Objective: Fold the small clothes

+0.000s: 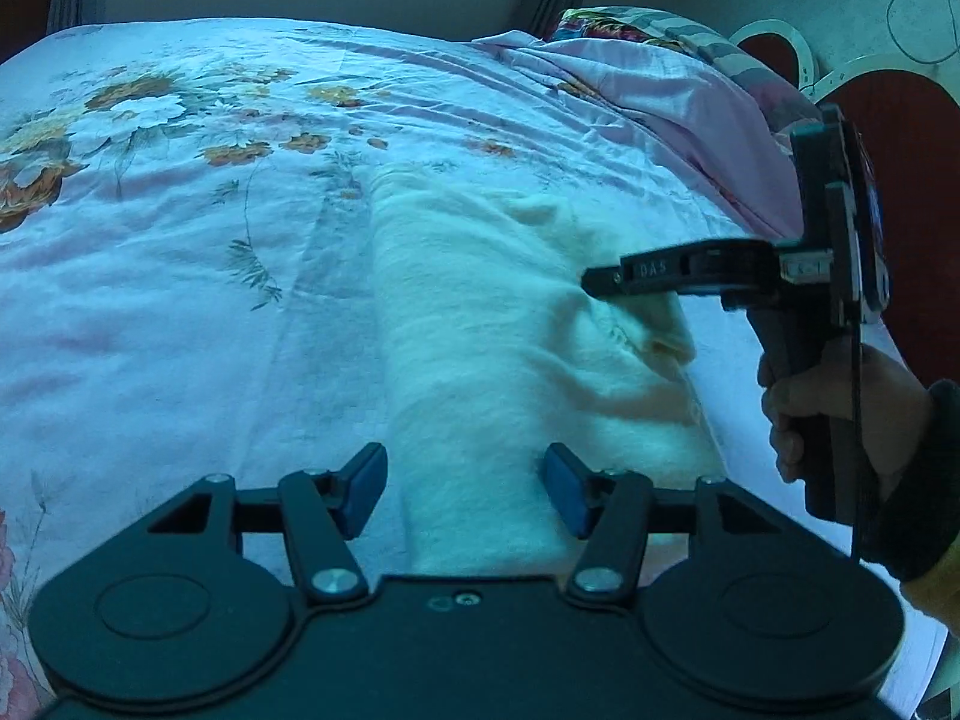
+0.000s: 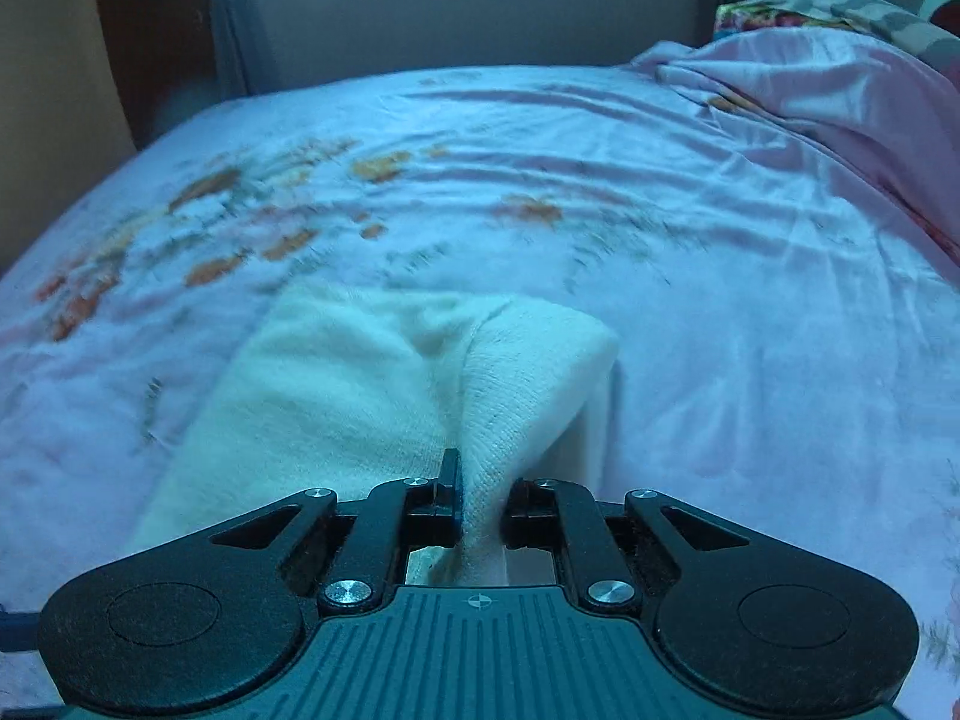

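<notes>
A small white fleecy garment [image 1: 480, 324] lies lengthwise on the floral bed sheet [image 1: 180, 276]. My left gripper [image 1: 465, 489] is open, its blue pads either side of the garment's near end, just above it. My right gripper [image 1: 594, 285] comes in from the right and is shut on a fold of the garment's right edge. In the right wrist view the right gripper [image 2: 483, 495] pinches the white cloth [image 2: 522, 384] and lifts it into a tent, while the rest of the garment [image 2: 324, 396] lies flat to the left.
A bunched pink quilt [image 1: 678, 90] lies at the back right of the bed, also in the right wrist view [image 2: 840, 96]. A dark red headboard [image 1: 900, 120] stands at the right. A wall and curtain [image 2: 420, 18] are beyond the bed's far edge.
</notes>
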